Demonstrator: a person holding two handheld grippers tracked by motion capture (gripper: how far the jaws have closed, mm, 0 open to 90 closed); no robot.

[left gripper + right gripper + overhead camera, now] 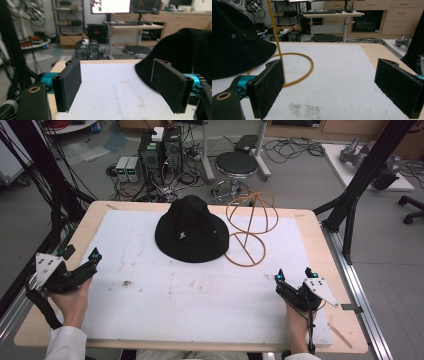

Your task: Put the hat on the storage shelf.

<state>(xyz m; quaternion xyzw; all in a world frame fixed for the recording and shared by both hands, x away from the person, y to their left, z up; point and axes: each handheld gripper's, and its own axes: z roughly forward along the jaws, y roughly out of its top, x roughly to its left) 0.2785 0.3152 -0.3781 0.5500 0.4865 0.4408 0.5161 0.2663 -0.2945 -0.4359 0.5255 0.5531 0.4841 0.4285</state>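
**Both grippers open and empty; hat untouched at tabletop centre**

In the high view, a black bucket hat [191,231] sits crown-up on the white mat [200,290] covering the wooden tabletop [320,245], toward the far middle. Just right of the hat stands an orange wire frame [250,227]: a flat ring on the mat with upright hoops above it, its ring close against the hat's brim.

The left gripper [80,257] is well to the near left of the hat, the right gripper [292,275] well to its near right. Both hang over the mat, fingers spread, holding nothing.

The left gripper view adds the hat [185,47] looming behind the right-hand finger [170,85], with bare mat between the fingers. The right gripper view shows the hat's brim and an eyelet [237,42], and the frame's ring and one upright rod [287,67] directly behind the left-hand finger [267,90].

Beyond the hat, off the tabletop, the floor carries a stool [236,165], computer boxes [160,152] and tangled cables.
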